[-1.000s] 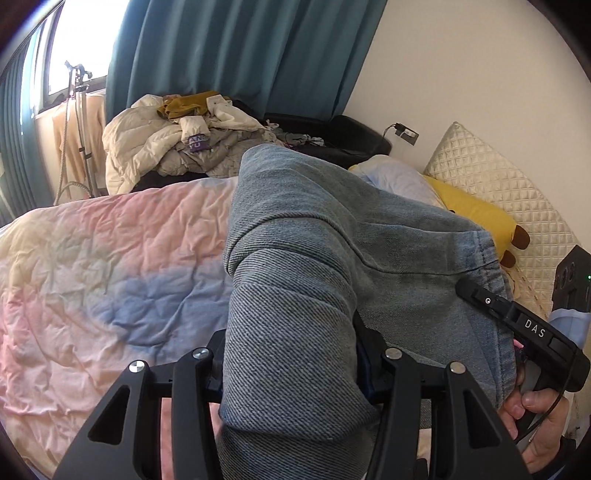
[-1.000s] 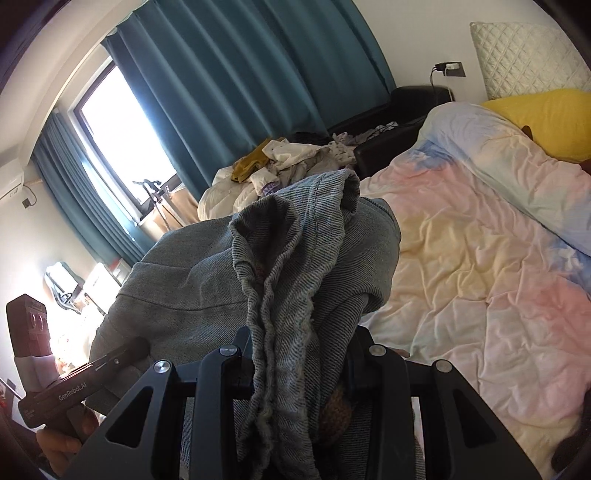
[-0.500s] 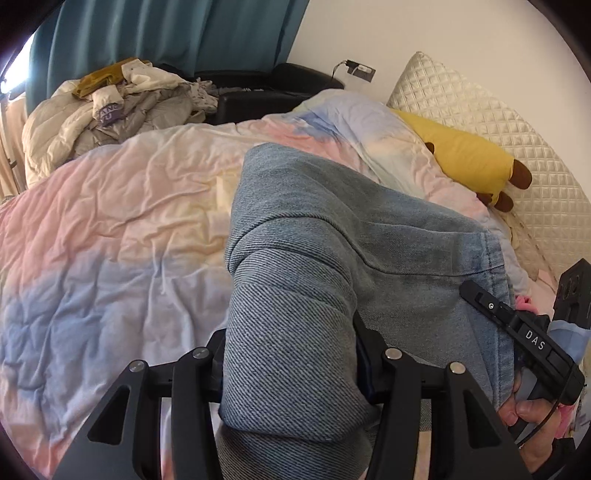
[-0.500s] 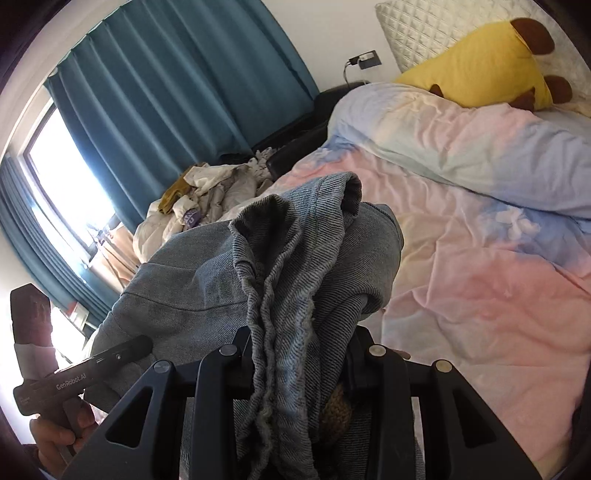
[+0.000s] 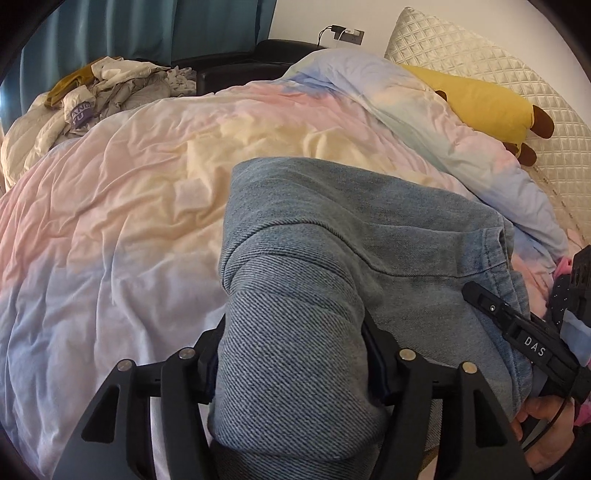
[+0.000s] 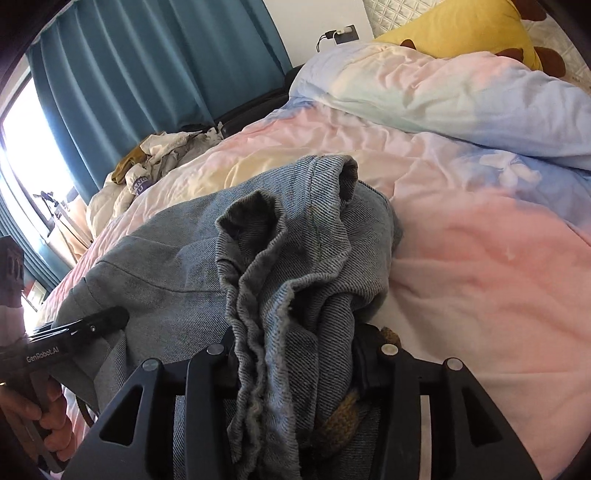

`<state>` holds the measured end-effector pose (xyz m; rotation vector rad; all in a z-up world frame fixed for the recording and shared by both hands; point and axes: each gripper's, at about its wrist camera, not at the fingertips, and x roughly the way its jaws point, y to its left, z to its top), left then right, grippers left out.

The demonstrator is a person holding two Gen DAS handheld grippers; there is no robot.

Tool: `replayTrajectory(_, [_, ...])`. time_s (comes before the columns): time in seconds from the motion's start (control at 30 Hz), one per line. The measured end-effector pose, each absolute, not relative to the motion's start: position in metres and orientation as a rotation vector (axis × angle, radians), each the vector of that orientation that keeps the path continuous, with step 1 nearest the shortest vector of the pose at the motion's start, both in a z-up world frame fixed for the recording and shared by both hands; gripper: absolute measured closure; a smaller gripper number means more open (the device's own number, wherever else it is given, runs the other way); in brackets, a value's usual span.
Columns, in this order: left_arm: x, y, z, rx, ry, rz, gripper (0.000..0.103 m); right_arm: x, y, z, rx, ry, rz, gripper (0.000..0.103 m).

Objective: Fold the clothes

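Both cameras have swung away from the window and teal curtains since a second ago, and the pastel duvet (image 5: 140, 206) now fills most of each view, with the denim garment (image 5: 332, 266) lower over the bed than before. The left gripper (image 5: 291, 354) is clamped on a thick rolled fold of the blue denim, its black fingers (image 5: 376, 350) pressed against both sides of the cloth. The right gripper (image 6: 295, 354) pinches a bunched, frayed edge of the same garment (image 6: 295, 240), with the fabric crumpled into upright ridges between its jaws. The denim stretches between the two tools, held over the wrinkled pink, yellow and blue duvet; whether its underside touches the bedding cannot be told. In the left wrist view, the other gripper's black handle, marked "DAS", shows at lower right with the person's right hand (image 5: 546, 435) wrapped around it. In the right wrist view, the person's left hand (image 6: 33, 417) grips a handle at lower left. A yellow plush toy (image 5: 480, 103) lies at the head of the bed against a quilted cream pillow (image 5: 480, 59). A heap of unfolded clothes (image 5: 92, 99) sits beyond the far side of the bed, in front of the teal curtains (image 6: 147, 74). A charger is plugged into a wall socket (image 5: 349, 35) behind the bed.
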<state>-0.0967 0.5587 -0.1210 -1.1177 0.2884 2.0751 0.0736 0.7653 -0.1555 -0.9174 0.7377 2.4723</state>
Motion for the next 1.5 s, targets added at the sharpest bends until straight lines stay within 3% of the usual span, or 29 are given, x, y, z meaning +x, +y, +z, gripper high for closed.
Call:
replayTrajectory(0.2, [-0.092,0.554,-0.113,-1.131,0.311,2.086,0.038,0.077,0.77,-0.148,-0.944,0.793,2.445,0.057])
replayTrajectory(0.37, [-0.081,0.54,-0.1,-1.141,0.341,2.097,0.035,0.086,0.771,-0.138,-0.999,0.912,2.416,0.033])
replayTrajectory(0.43, [-0.077,0.533,-0.093,-1.149,0.346,2.116,0.033,0.09,0.766,-0.127,-1.003,0.872,2.407,0.026])
replayTrajectory(0.8, [-0.024,0.49,-0.021,-0.972,0.429,2.173,0.032,0.127,0.727,-0.052,-0.907,0.752,2.426,0.025])
replayTrajectory(1.1, [0.004,0.441,0.034,-0.888,0.389,2.261,0.032,0.137,0.67,0.009,-0.866,0.662,2.527,0.024])
replayTrajectory(1.5, [0.026,0.341,0.073,-0.833,0.372,2.425,0.032,0.125,0.565,0.061,-0.855,0.523,2.699,0.024])
